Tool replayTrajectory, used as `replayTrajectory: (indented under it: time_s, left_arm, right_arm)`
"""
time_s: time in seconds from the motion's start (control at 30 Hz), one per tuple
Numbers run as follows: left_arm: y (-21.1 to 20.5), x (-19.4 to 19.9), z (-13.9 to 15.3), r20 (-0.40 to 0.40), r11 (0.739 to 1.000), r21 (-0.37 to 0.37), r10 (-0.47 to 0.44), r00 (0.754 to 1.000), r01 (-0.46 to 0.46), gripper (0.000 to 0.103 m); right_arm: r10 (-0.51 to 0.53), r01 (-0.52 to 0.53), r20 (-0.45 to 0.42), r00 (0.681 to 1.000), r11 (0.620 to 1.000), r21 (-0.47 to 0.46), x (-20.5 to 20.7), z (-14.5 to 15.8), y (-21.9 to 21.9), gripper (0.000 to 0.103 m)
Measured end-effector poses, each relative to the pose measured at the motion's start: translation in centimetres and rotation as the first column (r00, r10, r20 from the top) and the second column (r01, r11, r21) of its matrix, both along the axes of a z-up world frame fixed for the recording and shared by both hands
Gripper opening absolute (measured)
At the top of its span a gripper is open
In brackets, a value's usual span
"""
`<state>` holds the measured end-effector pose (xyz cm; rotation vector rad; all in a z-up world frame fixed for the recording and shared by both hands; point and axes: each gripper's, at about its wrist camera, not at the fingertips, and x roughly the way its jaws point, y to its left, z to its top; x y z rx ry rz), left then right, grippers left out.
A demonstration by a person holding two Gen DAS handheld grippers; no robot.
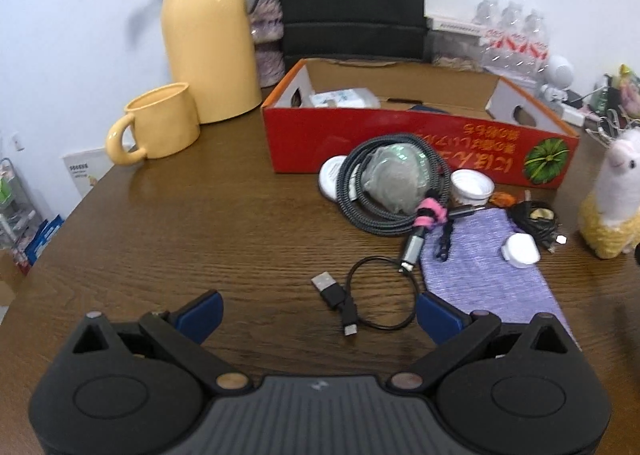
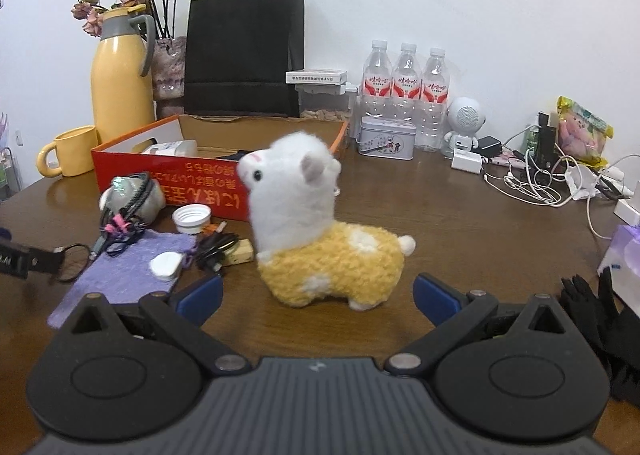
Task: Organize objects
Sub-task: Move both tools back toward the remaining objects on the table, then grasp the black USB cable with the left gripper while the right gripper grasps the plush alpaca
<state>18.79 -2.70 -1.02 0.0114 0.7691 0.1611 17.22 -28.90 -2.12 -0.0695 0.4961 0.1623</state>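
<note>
Blue-padded fingers of the left gripper spread wide over a brown wood-grain table, holding nothing, with a short black USB cable looped on the wood just ahead of them; the right gripper is equally wide open and empty, its pads flanking, without touching, a plush alpaca with a white head and yellow body that stands upright. Toward the far edge of the table sits an open red cardboard box with printed lettering, a white packet lying inside it. At the far left corner stand a tall yellow thermos jug with a grey collar and, just beside it, a yellow ceramic mug. A purple woven cloth lies flat near the right fingertip of the left gripper, a small white round case resting on it. Between cloth and box, a coiled grey braided cable tied with a pink strap rings a grey-green rounded object. A white bottle cap sits open side up just beside the coil, close to the box's front wall
</note>
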Motion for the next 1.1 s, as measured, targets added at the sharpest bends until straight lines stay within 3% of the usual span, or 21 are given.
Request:
replayTrajectory:
  time_s: [0.47,0.8,0.9,0.97,1.0,1.03,1.1]
  left_arm:
    - [0.5,1.7,-1.4,-0.042,0.999,-0.009,0.048,0.998,-0.048,0.103]
    - [0.6,1.9,-1.6,-0.031,0.999,-0.039,0.027,0.999,-0.028,0.101]
    - [0.4,1.5,-1.3,0.001,0.999,-0.049,0.005,1.000,-0.005,0.073]
    - [0.1,1.1,-1.0,0.017,0.998,-0.053,-0.023,1.000,0.024,0.034]
    - [0.0,1.1,-0.9,0.019,0.998,-0.054,-0.032,0.999,0.033,0.023]
    - [-0.1,1.0,-0.8,0.021,0.998,-0.058,-0.037,0.999,0.039,0.015]
    - [-0.2,0.9,-0.8,0.025,0.997,-0.067,-0.040,0.999,0.042,0.015]
  right_arm:
    - [0.050,-0.046,-0.061,0.997,0.996,0.076,4.6,-1.0,-1.4,0.103]
    - [0.040,-0.035,-0.077,0.996,0.997,0.068,6.0,-1.5,-1.3,0.103]
    - [0.036,-0.031,-0.081,0.996,0.997,0.069,6.3,-1.7,-1.2,0.103]
    - [0.034,-0.028,-0.083,0.996,0.997,0.068,6.5,-1.9,-1.2,0.103]
    - [0.033,-0.027,-0.085,0.996,0.997,0.068,6.6,-2.0,-1.2,0.103]
    - [0.032,-0.026,-0.087,0.996,0.997,0.070,6.8,-2.1,-1.2,0.103]
    - [0.031,-0.024,-0.099,0.995,0.997,0.077,7.0,-2.2,-1.2,0.103]
